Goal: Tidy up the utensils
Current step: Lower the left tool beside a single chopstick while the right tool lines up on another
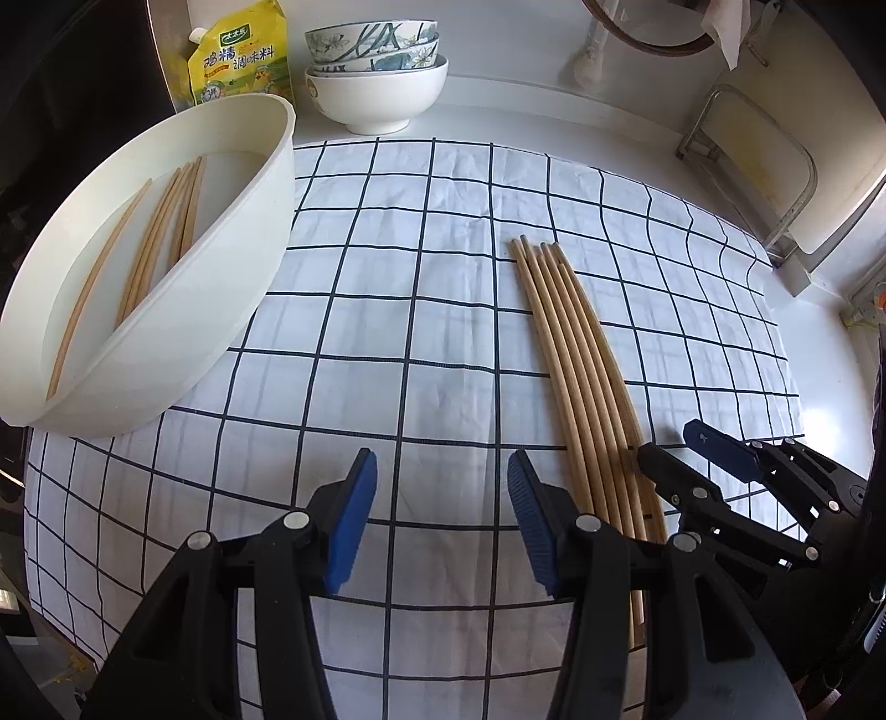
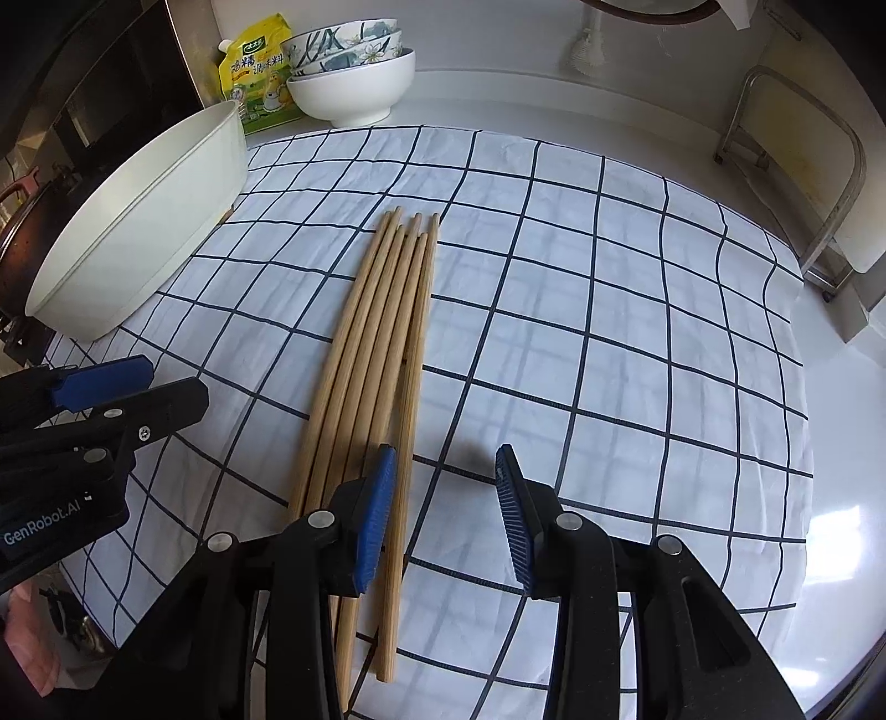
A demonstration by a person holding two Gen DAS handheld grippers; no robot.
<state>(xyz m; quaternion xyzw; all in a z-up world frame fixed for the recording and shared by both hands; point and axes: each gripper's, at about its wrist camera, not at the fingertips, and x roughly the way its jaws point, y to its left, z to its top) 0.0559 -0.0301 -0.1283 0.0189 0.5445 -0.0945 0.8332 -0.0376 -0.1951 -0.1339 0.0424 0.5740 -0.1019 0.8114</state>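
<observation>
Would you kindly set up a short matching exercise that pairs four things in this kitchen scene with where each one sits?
Things:
1. chopstick bundle
2. loose chopsticks
3. seasoning pouch
4. patterned bowls

Places:
A. behind the tub, by the wall
B. stacked in the plain white bowl
C. flat on the checked cloth
D. inside the white tub

Pairs: 1-C, 2-D, 3-A, 4-B
</observation>
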